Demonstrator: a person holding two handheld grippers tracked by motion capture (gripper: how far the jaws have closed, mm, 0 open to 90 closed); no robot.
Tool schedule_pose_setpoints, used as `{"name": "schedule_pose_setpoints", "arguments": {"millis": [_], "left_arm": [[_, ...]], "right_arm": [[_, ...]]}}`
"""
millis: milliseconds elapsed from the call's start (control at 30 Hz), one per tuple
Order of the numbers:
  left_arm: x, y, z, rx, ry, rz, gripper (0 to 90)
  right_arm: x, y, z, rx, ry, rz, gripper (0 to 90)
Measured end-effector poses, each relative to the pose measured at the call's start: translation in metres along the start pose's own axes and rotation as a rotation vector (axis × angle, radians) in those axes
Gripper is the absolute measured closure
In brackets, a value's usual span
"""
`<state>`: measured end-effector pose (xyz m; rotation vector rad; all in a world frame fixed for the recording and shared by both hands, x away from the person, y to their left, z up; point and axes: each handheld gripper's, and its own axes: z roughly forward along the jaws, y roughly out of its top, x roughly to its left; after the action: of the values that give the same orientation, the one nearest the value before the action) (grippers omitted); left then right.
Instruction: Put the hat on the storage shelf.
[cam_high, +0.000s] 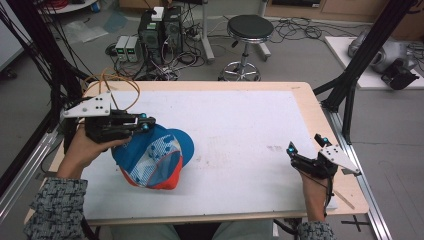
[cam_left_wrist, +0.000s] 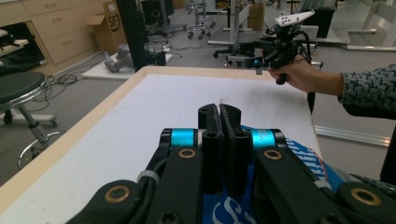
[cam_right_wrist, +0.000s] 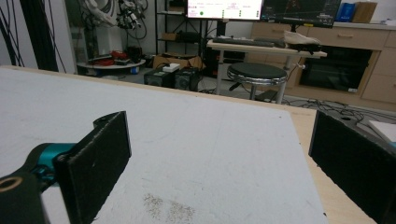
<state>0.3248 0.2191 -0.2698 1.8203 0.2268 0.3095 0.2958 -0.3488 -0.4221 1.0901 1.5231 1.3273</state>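
Both jaws differ: left gripper (cam_high: 145, 122) clenched above the half-hidden cap (cam_high: 160, 155), right gripper (cam_high: 306, 145) released.

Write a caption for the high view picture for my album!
Left claw, shut, sits over a blue cap; right claw waits open.

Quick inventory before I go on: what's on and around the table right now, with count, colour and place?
cap: one, blue, white and orange, left half of the table under the left gripper.
table: one, white top with a wooden rim, centre.
stool: one, black seat on a chrome base, floor beyond the table.
computer towers: two, black, floor beyond the table's far left.
left gripper: one, black, fingers together over the cap.
right gripper: one, black, fingers apart, near the table's right edge.
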Motion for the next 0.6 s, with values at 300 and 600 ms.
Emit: {"name": "schedule_pose_setpoints", "arguments": {"millis": [300,600], "left_arm": [[0.01,0.026,-0.014,-0.059,0.012,0.023,87.0],[0.021,0.051,-0.037,-0.133,0.059,0.046,87.1]], "right_arm": [[0.0,0.0,0.0,0.001,0.001,-0.001,4.6],[0.0,0.0,0.001,0.003,0.003,0.0,4.6]]}}
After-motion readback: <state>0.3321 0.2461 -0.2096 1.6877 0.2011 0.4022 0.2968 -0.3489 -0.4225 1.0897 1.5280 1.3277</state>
